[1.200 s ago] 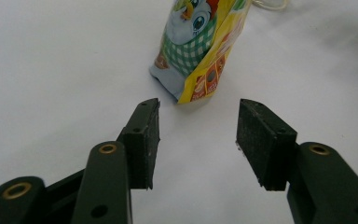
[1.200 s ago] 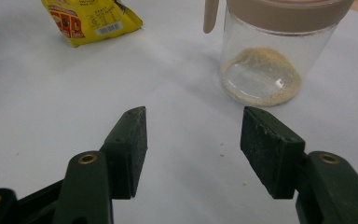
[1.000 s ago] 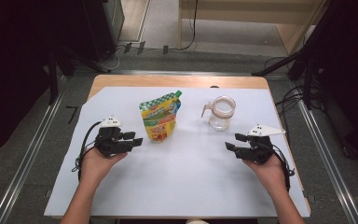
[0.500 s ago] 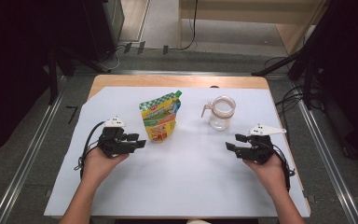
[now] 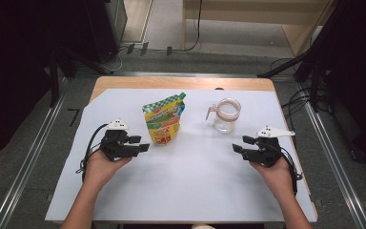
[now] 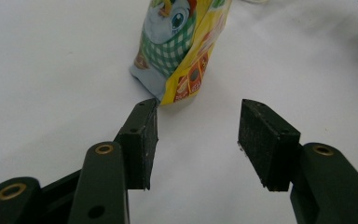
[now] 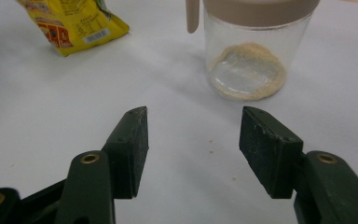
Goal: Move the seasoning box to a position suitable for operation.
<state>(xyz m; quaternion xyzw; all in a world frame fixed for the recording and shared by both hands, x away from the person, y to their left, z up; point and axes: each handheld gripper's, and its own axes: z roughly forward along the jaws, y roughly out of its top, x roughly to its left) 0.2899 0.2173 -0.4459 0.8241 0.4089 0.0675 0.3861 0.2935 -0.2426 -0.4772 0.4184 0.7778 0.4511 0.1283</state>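
A yellow and green refill pouch (image 5: 164,122) lies on the white table (image 5: 190,186), its green cap toward the far side. A clear glass jar (image 5: 227,115) with a beige lid and spout stands to its right, with a little beige powder at its bottom (image 7: 247,77). My left gripper (image 5: 140,144) rests on the table just left of the pouch (image 6: 182,51); its jaws have just been opening and nothing lies between them (image 6: 198,140). My right gripper (image 5: 243,144) rests below and right of the jar, open and holding nothing (image 7: 193,149).
The wooden far edge of the table (image 5: 181,82) runs behind the white sheet. Metal floor rails (image 5: 33,148) flank the table on both sides. A few powder crumbs (image 7: 209,140) dot the sheet in front of the jar.
The left gripper's jaws stand a little wider apart than before. Both hands have stayed where they were.
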